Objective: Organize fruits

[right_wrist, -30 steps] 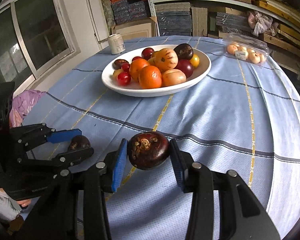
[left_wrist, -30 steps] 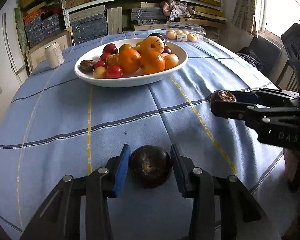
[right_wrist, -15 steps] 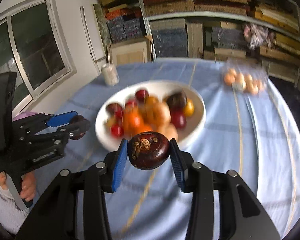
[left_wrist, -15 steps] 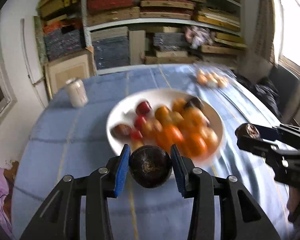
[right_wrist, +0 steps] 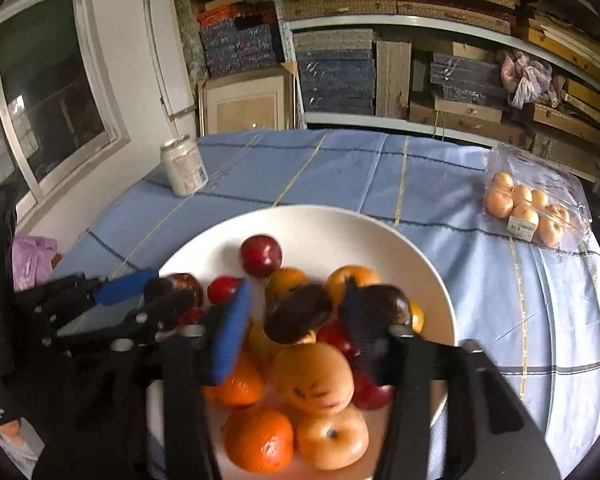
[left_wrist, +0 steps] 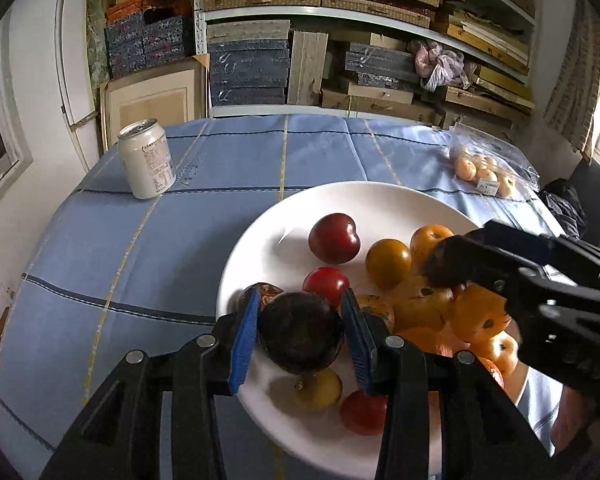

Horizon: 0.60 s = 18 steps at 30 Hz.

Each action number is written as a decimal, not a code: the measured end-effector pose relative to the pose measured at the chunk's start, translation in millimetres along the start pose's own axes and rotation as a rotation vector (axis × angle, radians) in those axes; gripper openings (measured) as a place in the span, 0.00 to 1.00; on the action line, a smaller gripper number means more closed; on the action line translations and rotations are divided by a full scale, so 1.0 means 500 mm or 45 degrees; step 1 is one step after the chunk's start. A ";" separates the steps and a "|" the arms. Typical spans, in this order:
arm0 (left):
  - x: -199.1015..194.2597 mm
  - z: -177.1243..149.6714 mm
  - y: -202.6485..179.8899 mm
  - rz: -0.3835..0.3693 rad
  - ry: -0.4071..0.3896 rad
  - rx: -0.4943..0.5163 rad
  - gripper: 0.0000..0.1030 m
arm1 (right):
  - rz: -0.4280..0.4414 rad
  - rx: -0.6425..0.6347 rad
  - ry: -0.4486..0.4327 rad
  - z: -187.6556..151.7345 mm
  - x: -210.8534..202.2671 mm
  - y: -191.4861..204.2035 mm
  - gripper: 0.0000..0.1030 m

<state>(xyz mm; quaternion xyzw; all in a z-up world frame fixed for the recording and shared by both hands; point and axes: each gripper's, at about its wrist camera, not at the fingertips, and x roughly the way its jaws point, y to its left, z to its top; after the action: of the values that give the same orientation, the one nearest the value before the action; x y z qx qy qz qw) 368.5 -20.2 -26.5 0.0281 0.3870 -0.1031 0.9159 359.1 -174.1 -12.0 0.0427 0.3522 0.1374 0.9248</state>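
A white plate (left_wrist: 260,248) on the blue tablecloth holds oranges, red plums and other fruit. My left gripper (left_wrist: 300,340) hangs over the plate's near left rim, shut on a dark mangosteen (left_wrist: 300,336) between its blue pads. In the right wrist view that left gripper (right_wrist: 156,300) shows at the plate's left edge. My right gripper (right_wrist: 296,324) is above the fruit pile and its jaws are opening. A second dark mangosteen (right_wrist: 296,314) sits between them, clear of the left blue pad (right_wrist: 230,336) and resting on the oranges. The right gripper (left_wrist: 448,264) is blurred in the left wrist view.
A white drink can (left_wrist: 148,160) stands at the table's far left. A clear bag of pale round fruit (right_wrist: 532,208) lies at the far right. Shelves packed with boxes rise behind the table. A window is on the left wall.
Both grippers moved from the near part of the table up and forward over the plate. The right jaws spread apart and let go of their mangosteen. The left grip is unchanged.
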 end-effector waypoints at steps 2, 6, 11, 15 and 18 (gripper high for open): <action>-0.012 0.000 0.000 0.010 -0.026 0.001 0.41 | 0.017 0.030 -0.039 0.000 -0.015 -0.007 0.65; -0.048 -0.004 -0.012 0.009 -0.068 -0.010 0.63 | 0.006 0.044 -0.083 -0.012 -0.064 -0.012 0.72; -0.130 -0.040 -0.044 0.058 -0.166 0.039 0.79 | -0.005 0.118 -0.175 -0.072 -0.152 -0.018 0.93; -0.193 -0.089 -0.067 0.082 -0.225 0.072 0.91 | -0.064 0.116 -0.231 -0.132 -0.215 -0.007 0.95; -0.234 -0.127 -0.078 0.093 -0.273 0.076 0.96 | -0.132 0.126 -0.261 -0.171 -0.258 0.004 0.96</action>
<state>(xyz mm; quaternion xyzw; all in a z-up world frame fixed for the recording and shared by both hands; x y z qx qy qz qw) 235.9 -30.4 14.0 0.0580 0.2823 -0.0836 0.9539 209.8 -210.6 7.0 0.0839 0.2638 0.0668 0.9586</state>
